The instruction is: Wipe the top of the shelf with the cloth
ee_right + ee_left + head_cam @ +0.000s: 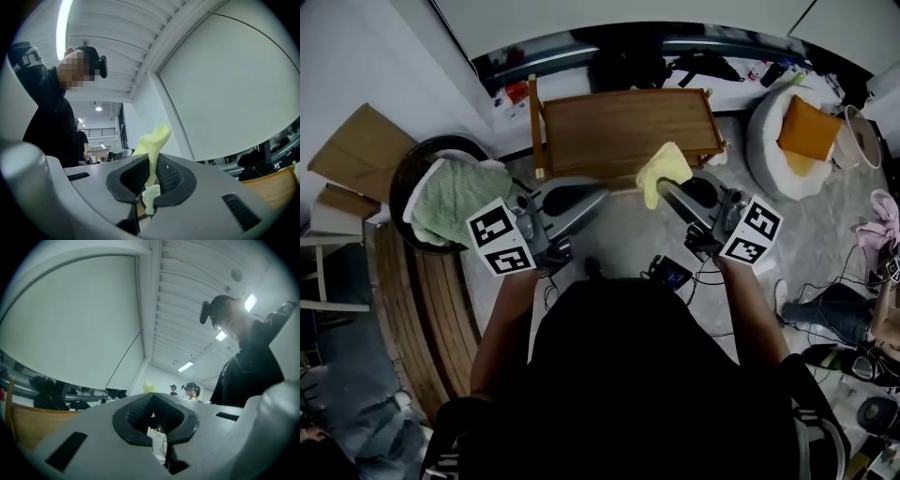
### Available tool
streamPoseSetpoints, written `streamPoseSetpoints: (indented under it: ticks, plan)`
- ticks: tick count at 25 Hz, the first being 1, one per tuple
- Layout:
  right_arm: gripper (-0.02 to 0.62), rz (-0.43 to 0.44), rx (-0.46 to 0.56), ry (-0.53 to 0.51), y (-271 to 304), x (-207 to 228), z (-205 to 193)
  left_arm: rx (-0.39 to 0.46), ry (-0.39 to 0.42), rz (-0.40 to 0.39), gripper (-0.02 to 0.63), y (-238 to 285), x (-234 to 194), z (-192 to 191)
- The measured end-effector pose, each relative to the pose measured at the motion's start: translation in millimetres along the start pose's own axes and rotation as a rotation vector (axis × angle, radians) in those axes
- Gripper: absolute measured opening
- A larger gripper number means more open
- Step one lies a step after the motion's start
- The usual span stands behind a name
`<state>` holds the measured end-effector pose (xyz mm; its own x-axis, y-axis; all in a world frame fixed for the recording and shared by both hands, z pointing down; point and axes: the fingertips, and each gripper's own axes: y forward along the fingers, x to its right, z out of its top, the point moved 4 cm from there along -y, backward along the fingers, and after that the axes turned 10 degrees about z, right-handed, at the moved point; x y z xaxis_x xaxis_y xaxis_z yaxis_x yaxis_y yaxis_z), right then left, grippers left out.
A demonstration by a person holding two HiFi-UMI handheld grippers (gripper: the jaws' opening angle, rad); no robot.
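The wooden shelf top (pixel 623 131) lies just ahead of both grippers in the head view. A yellow cloth (pixel 661 171) hangs over the shelf's near edge, and my right gripper (pixel 667 187) is shut on it. In the right gripper view the cloth (pixel 153 138) sticks up from between the jaws of the right gripper (pixel 152 166), with the shelf's wood (pixel 276 187) at the lower right. My left gripper (pixel 592 195) is held left of the cloth by the shelf's front edge. Its jaws meet at the tip (pixel 152 399) with nothing between them. The cloth (pixel 150 386) peeks above them.
A black basket with a green towel (pixel 455 197) stands left of the shelf. A white beanbag with an orange cushion (pixel 806 131) is at the right. Cables and a small device (pixel 675 274) lie on the floor near my feet. Cardboard (pixel 356 150) leans at the far left.
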<state>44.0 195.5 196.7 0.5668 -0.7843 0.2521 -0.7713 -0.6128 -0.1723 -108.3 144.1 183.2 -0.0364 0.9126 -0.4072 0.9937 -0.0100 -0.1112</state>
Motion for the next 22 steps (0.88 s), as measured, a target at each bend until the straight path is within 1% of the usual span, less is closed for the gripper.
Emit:
streamPoseSetpoints:
  ticks: [3,5,7,9,11,17,20,22]
  plan:
    - [0.043,0.012,0.011,0.006,-21,-21,-7,-0.016,-0.037,0.043,0.011,-8,21,-25]
    - [0.044,0.005,0.015,0.012,-47,-31,-15,-0.034,-0.054,0.068,0.011,0,34,-46]
    - [0.044,-0.004,0.017,0.036,-77,-45,-27,-0.055,-0.077,0.084,0.011,9,55,-69]
    - [0.044,0.015,0.017,0.071,-87,-59,-40,-0.065,-0.109,0.115,0.011,7,72,-83]
    - [0.043,0.051,0.005,0.086,-79,-73,-51,-0.056,-0.126,0.145,0.011,-7,84,-87]
    - [0.043,0.134,-0.014,0.059,-51,-108,-66,-0.057,-0.114,0.181,0.011,-47,113,-102]
    - [0.044,0.153,-0.019,0.043,-35,-119,-66,-0.029,-0.111,0.179,0.011,-67,120,-101]
    - [0.043,0.143,-0.028,0.040,-24,-127,-68,0.010,-0.150,0.161,0.011,-85,122,-99]
